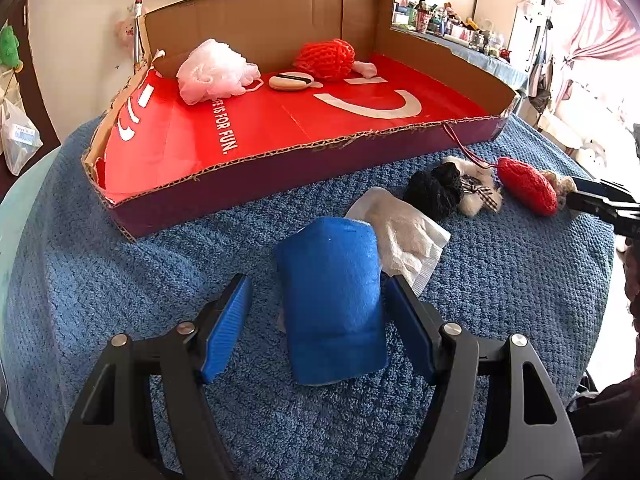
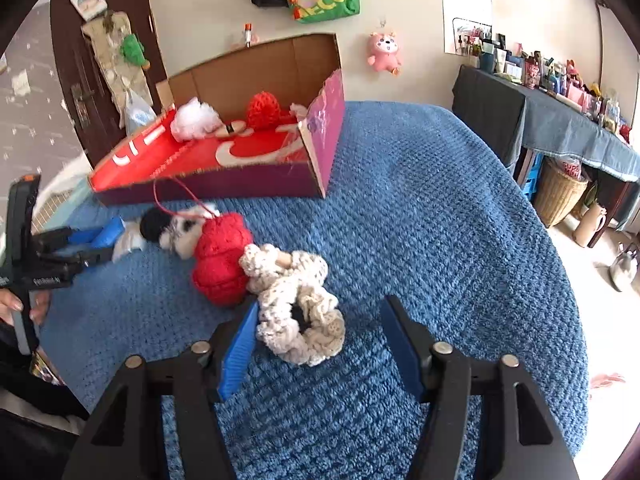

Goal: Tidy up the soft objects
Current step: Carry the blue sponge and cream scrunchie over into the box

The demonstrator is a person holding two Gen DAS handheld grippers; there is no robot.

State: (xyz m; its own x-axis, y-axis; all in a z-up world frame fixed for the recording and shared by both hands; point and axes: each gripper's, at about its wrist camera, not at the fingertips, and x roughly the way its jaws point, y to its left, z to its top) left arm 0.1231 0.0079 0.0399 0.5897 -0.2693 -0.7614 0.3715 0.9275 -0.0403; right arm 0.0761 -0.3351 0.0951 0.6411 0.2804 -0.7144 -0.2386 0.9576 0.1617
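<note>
Soft objects lie scattered on the blue knitted bedspread (image 1: 120, 280) in front of the shallow cardboard box with a red printed floor (image 1: 280, 128), which stands toward the far edge of the bed. My left hand-held gripper (image 1: 318, 324) is released, its blue pads standing either side of a blue folded felt cloth (image 1: 332, 304) without pressing on it; the cloth's long axis runs straight away from me, in line with the fingers, toward the box's near wall. Just beyond it lies a white crumpled tissue-like cloth (image 1: 400, 232).

My right hand-held gripper (image 2: 320, 344) is likewise released, jaws apart around a cream crocheted scrunchie (image 2: 304, 332); the left pad looks to be just touching its edge, the right pad is well clear. Against the scrunchie's far side rests a red knitted pouch with a red cord (image 2: 220, 264), then a small black-and-white plush toy (image 2: 176, 228).

Already inside the box, along its back wall, are a white mesh bath puff (image 1: 212, 72), a beige round powder puff (image 1: 290, 80) and a red knitted bundle (image 1: 326, 56).

As I judge it, each hand is nearer its own item, and both need only close and carry forward over the box's low front wall.
</note>
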